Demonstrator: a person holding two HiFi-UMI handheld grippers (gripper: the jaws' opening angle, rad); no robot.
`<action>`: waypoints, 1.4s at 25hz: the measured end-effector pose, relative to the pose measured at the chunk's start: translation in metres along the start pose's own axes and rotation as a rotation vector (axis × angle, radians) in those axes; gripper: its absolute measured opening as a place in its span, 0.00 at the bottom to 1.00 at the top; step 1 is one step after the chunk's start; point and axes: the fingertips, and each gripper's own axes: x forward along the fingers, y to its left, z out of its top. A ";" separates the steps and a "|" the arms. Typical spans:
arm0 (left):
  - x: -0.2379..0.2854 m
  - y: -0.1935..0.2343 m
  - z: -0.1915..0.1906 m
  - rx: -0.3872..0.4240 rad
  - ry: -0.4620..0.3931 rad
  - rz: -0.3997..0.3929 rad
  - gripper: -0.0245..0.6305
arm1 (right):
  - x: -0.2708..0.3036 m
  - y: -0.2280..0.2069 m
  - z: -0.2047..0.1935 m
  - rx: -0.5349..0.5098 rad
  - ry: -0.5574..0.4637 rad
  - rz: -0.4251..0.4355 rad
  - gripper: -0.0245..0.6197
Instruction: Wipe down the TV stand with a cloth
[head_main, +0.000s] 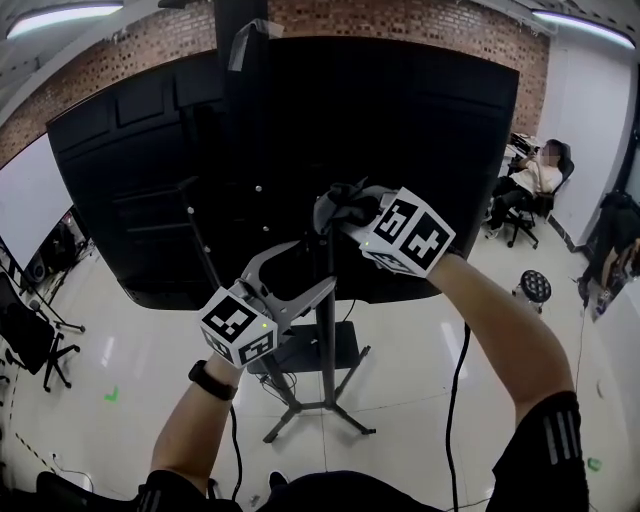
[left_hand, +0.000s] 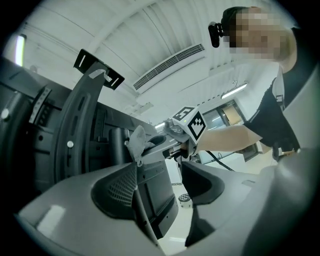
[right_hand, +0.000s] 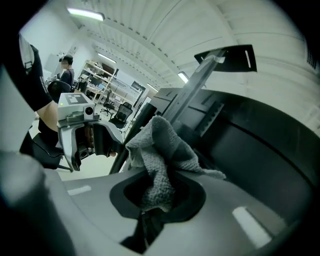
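Observation:
A big black TV (head_main: 300, 150) shows its back, mounted on a stand with a thin upright pole (head_main: 327, 340) and splayed feet (head_main: 320, 410). My right gripper (head_main: 335, 212) is shut on a grey cloth (head_main: 347, 200), held up against the pole just below the TV's back. In the right gripper view the cloth (right_hand: 160, 155) bunches out from between the jaws. My left gripper (head_main: 315, 268) is lower and to the left, open, with its jaws either side of the pole (left_hand: 145, 210). The left gripper view shows the pole close against the left pad, with the cloth (left_hand: 136, 142) above.
A dark shelf (head_main: 310, 350) sits low on the stand. A person sits on a chair (head_main: 530, 185) at the far right, with a round stool (head_main: 535, 287) nearby. An office chair (head_main: 30, 340) stands at the left. Cables hang from both grippers to the glossy floor.

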 end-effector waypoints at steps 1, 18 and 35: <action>-0.002 -0.001 -0.008 -0.011 0.010 -0.003 0.50 | 0.004 0.005 -0.007 0.015 0.006 0.012 0.09; -0.039 -0.007 -0.123 -0.179 0.097 -0.017 0.50 | 0.060 0.114 -0.107 0.282 0.011 0.164 0.09; -0.061 -0.023 -0.296 -0.384 0.250 -0.012 0.50 | 0.130 0.220 -0.232 0.478 0.075 0.227 0.09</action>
